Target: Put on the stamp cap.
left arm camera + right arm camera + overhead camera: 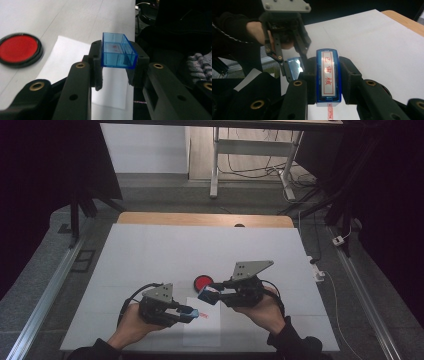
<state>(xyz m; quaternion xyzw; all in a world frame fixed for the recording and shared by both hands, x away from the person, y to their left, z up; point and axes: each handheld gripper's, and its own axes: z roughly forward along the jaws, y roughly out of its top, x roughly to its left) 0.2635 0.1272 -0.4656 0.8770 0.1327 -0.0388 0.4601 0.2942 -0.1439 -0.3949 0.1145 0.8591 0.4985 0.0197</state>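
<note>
My left gripper (191,313) (117,53) is shut on a clear blue plastic cap (117,58) (190,310), an open box with faint red smears inside. It hovers over a white sheet of paper (202,330) (67,57) near the table's front edge. My right gripper (207,295) (327,72) is shut on a blue stamp (327,75) (204,295), whose white label carries red characters. Below the stamp, a red print (329,113) (205,316) marks the paper. In the right gripper view, the left gripper (292,67) faces me with the cap (295,65) between its jaws.
A round red ink pad (203,282) (18,48) in a black rim lies on the white table (150,255) just beyond the paper. A wooden strip (200,219) runs along the far edge. Rails line the floor on both sides.
</note>
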